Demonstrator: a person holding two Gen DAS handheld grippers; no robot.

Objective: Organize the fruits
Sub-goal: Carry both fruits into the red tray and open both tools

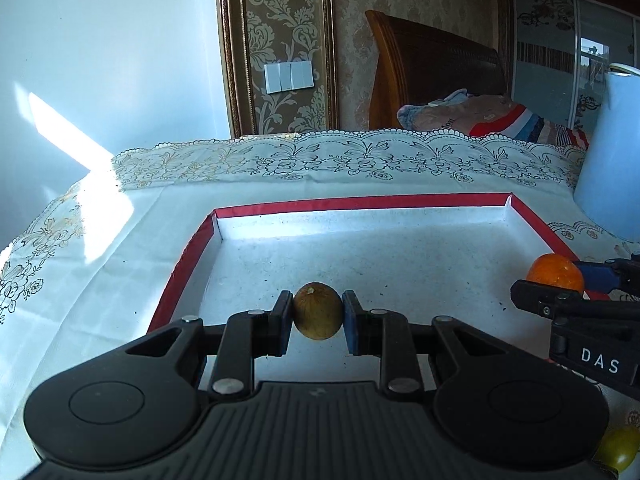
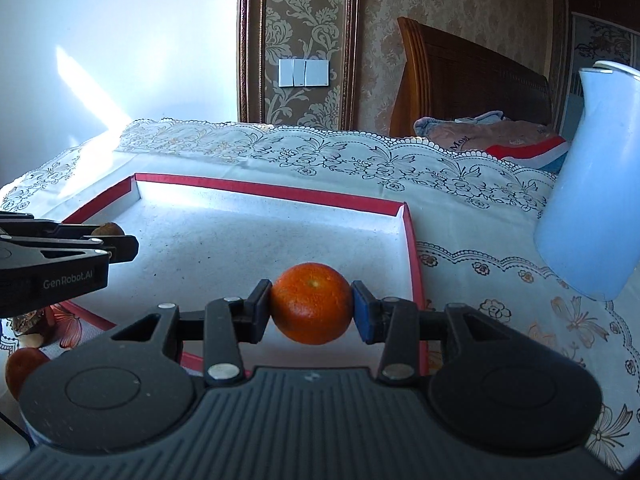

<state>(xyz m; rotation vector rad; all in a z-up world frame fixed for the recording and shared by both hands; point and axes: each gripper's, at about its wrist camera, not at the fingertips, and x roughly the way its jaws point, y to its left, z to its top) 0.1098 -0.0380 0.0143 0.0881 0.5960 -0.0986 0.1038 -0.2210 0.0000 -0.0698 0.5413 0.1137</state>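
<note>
The left gripper is clamped on a small brownish-green fruit, oval and dull-skinned with a stem scar on top; its blue rubber pads press the fruit's two sides, and the fruit hangs above the tray near its front edge. The right gripper is clamped on an orange, round with a pebbled, glossy peel; black pad on one side, blue on the other, both touching the peel; the orange hangs over the tray's right front part, close to the red rim.

The tray is a shallow rectangular card box; red outside walls, white speckled floor, folded corners; sunlight falls in a band along its far wall. It rests on a white tablecloth with scalloped lace edging and printed floral outlines.

In the left view the right gripper shows at the right edge with the orange; a yellow-green fruit lies low at the right corner. In the right view the left gripper's black plastic fingers reach in from the left; a reddish fruit lies on the cloth at the lower left, outside the tray. A smooth pale-blue jug stands right of the tray, apart from it.
</note>
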